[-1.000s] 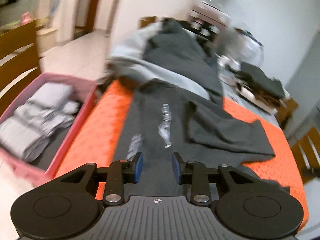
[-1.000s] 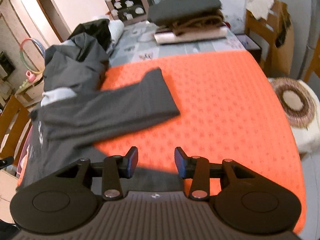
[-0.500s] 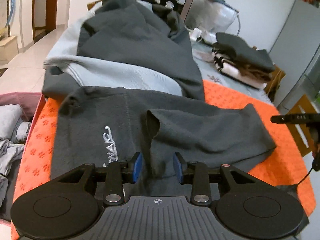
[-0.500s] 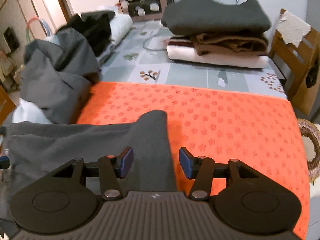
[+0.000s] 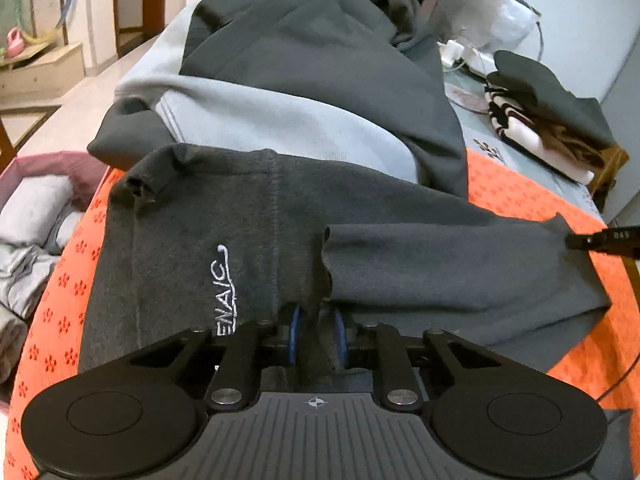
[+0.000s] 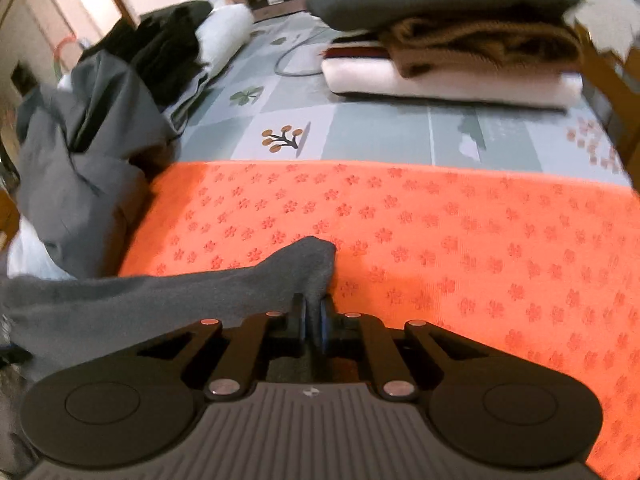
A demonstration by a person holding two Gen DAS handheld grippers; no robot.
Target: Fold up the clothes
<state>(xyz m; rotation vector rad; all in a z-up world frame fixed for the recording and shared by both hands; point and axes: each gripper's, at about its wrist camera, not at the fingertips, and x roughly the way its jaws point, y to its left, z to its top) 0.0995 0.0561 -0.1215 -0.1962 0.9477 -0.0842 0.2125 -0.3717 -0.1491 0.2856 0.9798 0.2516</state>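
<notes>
A dark grey garment (image 5: 224, 216) with white embroidered lettering lies flat on the orange flower-print mat (image 5: 532, 196). One limb of it (image 5: 460, 264) is folded across to the right. My left gripper (image 5: 317, 332) sits at the garment's near edge, its jaws closing, with a raised fold of fabric pinched between the blue pads. My right gripper (image 6: 313, 320) is also closing, and its pads press on the far end corner of that limb (image 6: 308, 264). One of its black fingers (image 5: 600, 238) shows at the same corner in the left wrist view.
A heap of unfolded grey and dark clothes (image 5: 304, 80) lies behind the garment. A stack of folded clothes (image 6: 460, 40) sits at the table's far side. A pink basket (image 5: 52, 160) with grey laundry stands left of the table. Bare orange mat (image 6: 480, 240) extends right.
Both grippers came down and forward onto the garment. The left jaws narrowed around a fold at the near edge, and the right jaws went from wide apart to clamped on the limb's end corner.
</notes>
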